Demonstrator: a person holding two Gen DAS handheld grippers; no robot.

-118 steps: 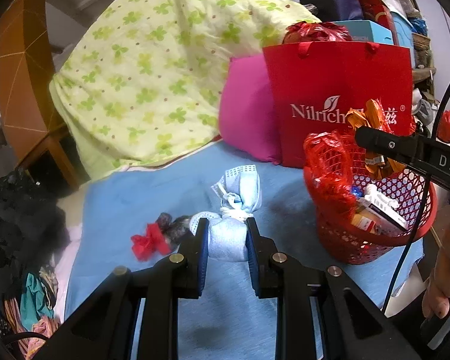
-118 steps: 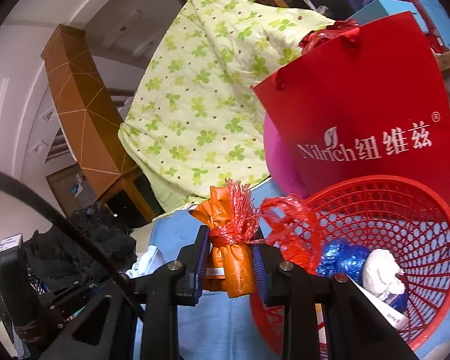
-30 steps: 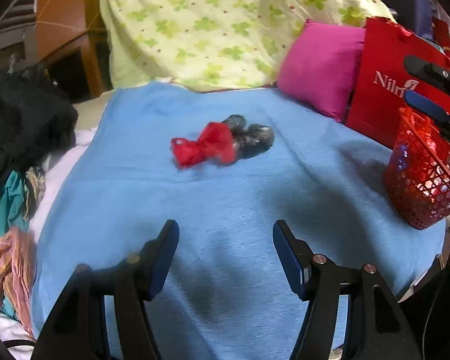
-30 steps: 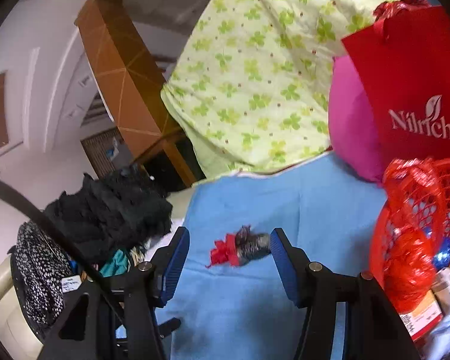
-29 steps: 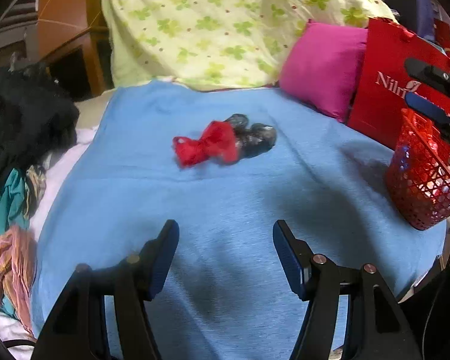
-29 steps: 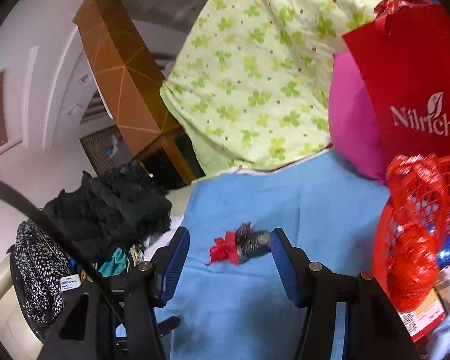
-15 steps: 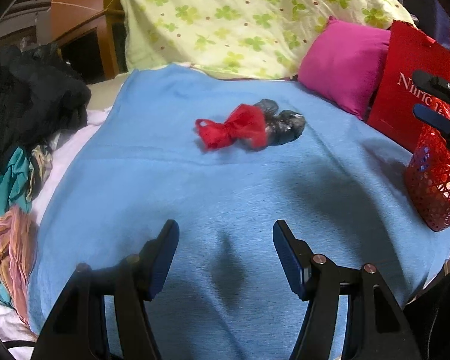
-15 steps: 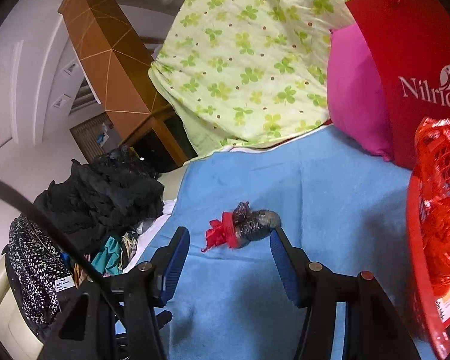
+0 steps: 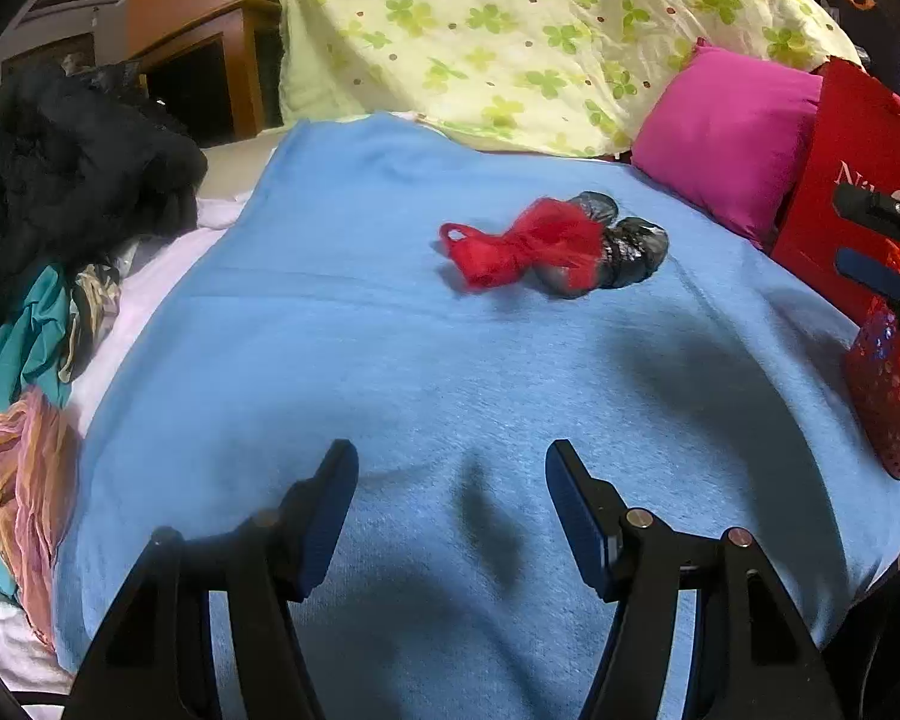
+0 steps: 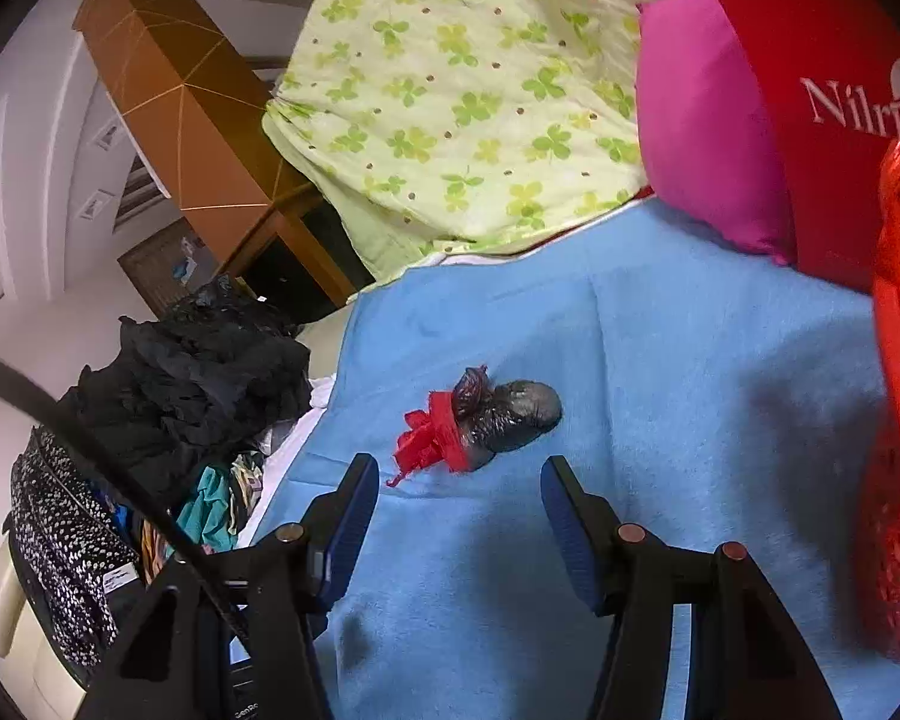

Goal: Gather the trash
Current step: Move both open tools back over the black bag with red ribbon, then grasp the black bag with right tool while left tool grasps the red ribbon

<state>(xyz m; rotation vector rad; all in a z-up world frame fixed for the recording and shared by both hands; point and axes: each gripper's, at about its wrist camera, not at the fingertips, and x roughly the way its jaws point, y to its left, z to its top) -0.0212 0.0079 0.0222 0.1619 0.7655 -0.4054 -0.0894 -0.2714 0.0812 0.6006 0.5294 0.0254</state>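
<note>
A tied trash bundle, red plastic (image 9: 522,249) knotted around a dark grey bag (image 9: 627,252), lies on the blue blanket (image 9: 390,360). It also shows in the right wrist view (image 10: 486,420). My left gripper (image 9: 450,474) is open and empty, low over the blanket, well short of the bundle. My right gripper (image 10: 459,495) is open and empty, just in front of the bundle. The red mesh basket (image 9: 888,384) stands at the blanket's right edge and also shows in the right wrist view (image 10: 897,480), with red plastic trash in it.
A pink pillow (image 9: 726,138), a red paper bag (image 9: 852,192) and a green-patterned quilt (image 9: 510,30) line the back. Black and coloured clothes (image 9: 60,180) are piled at the left. A wooden cabinet (image 10: 192,114) stands behind.
Both grippers, shut on trash 3.9 s ago, are open and empty. Over the last second both moved closer to the red-and-grey bundle; the basket slid toward the right edge of both views.
</note>
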